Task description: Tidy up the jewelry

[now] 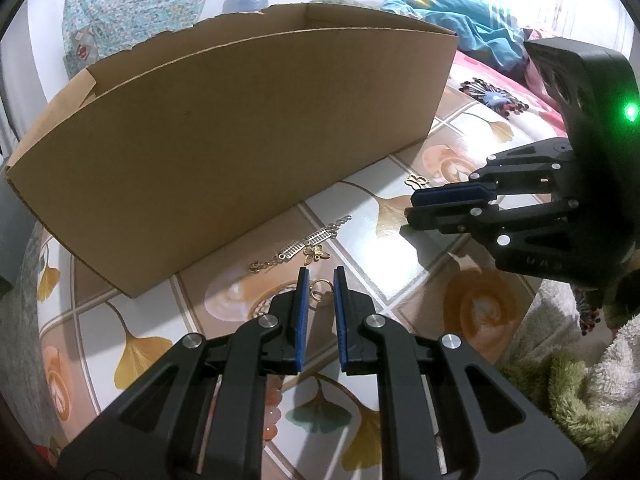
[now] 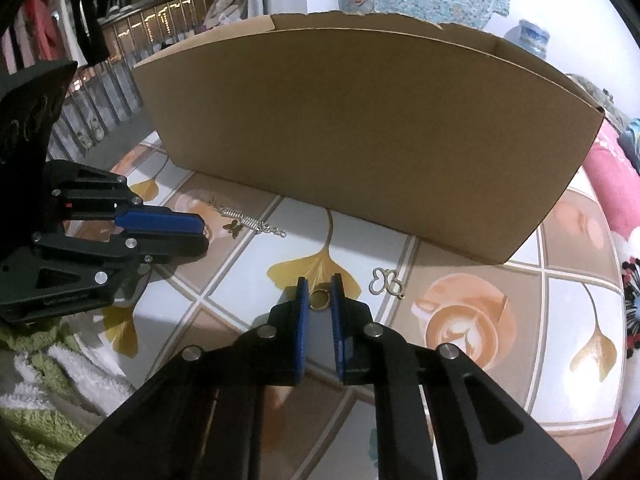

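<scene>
While both grippers face the cardboard box, each has a gold ring between its blue pads: the left gripper brackets a ring just short of the box, jaws apart, not yet pinching; the right gripper likewise straddles its ring, unclamped. Nearer the box lies a chain.

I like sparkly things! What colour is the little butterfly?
Gold; the little butterfly shows best in the left wrist view.
</scene>
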